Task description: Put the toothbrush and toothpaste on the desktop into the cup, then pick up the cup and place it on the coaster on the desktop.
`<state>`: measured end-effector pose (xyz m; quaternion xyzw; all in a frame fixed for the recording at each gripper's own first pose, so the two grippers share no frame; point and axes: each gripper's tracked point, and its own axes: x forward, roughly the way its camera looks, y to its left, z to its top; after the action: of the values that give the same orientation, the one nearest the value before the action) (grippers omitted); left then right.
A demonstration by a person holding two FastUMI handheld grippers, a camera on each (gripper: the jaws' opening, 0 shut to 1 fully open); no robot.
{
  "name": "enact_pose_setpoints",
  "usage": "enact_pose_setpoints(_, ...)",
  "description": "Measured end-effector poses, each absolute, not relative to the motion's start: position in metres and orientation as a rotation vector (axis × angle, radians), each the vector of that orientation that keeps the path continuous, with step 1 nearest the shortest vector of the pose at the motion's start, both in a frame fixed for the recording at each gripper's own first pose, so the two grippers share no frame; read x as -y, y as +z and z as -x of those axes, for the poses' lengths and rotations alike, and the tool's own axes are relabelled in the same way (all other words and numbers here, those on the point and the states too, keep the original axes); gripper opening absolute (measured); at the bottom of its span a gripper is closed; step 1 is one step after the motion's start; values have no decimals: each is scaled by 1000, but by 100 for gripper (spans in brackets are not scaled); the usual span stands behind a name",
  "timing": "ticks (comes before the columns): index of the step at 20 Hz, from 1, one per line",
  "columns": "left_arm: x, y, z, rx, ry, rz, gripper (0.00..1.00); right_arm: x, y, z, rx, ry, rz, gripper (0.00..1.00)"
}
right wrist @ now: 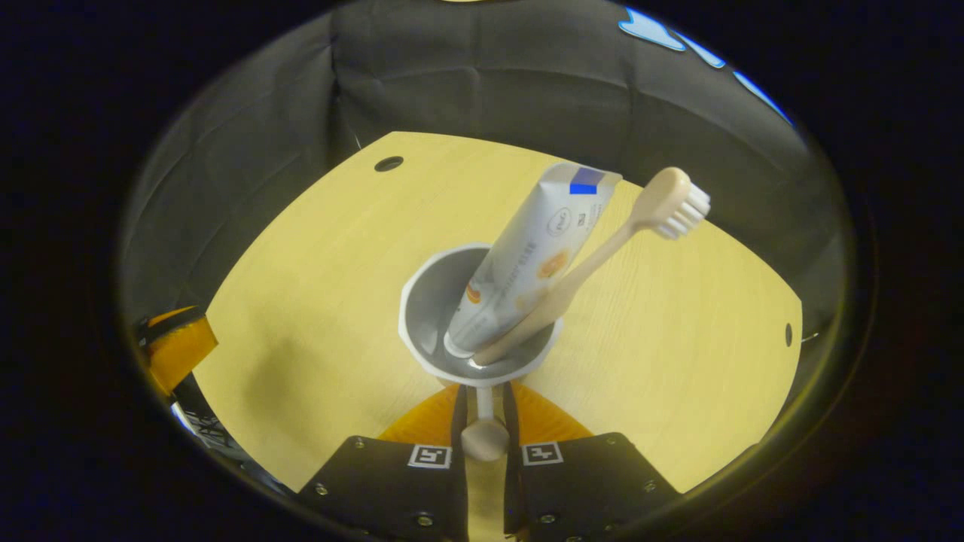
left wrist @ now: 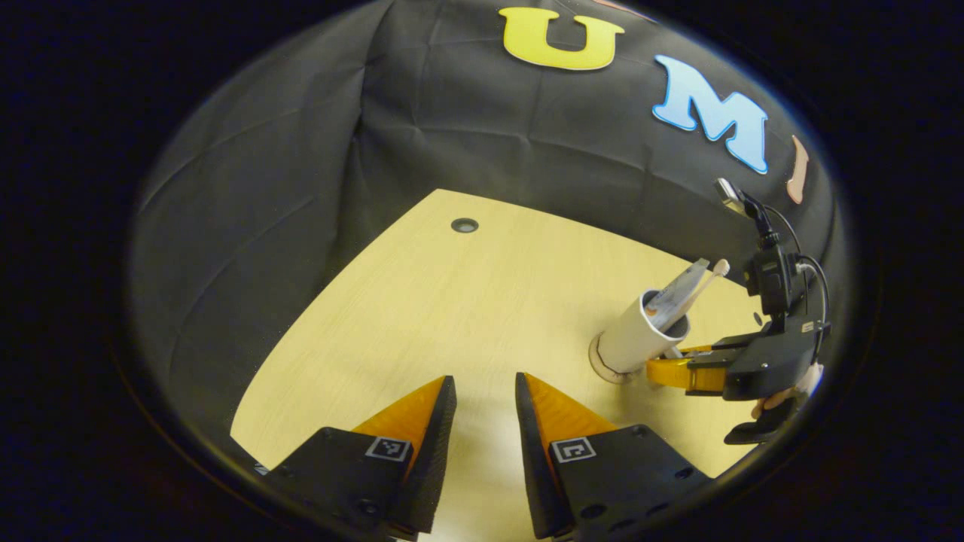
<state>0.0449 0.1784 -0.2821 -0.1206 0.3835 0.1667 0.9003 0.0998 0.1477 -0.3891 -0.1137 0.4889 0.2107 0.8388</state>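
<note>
A white cup stands over a round brown coaster on the wooden desktop; I cannot tell whether it rests on it. The toothpaste tube and the beige toothbrush lean inside the cup, heads up. My right gripper is shut on the cup's handle. In the left gripper view the right gripper sits at the cup's right side. My left gripper hangs open above the desktop, left of the cup, holding nothing. Its orange finger shows at the far left.
The light wooden desktop is backed by black cloth walls. A cable hole lies near the far edge, and another hole at the right edge. A hand holds the right gripper.
</note>
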Motion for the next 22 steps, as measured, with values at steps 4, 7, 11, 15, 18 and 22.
enact_pose_setpoints(4,-179,-284,-46,-789,341,253,54,-151,-389,-96,-1025,439,251,19)
enact_pose_setpoints(7,-171,-283,-51,-780,327,244,55,-142,-383,-92,-1021,440,234,25)
enact_pose_setpoints(11,-153,-270,-62,-759,289,223,53,-131,-352,-68,-988,433,227,26)
enact_pose_setpoints(15,-128,-257,-72,-739,239,192,53,-107,-308,-39,-964,424,176,25)
enact_pose_setpoints(18,-109,-244,-78,-718,200,170,53,-88,-280,-19,-947,411,135,25)
enact_pose_setpoints(22,-83,-223,-84,-690,145,155,53,-77,-261,-11,-904,389,101,25)
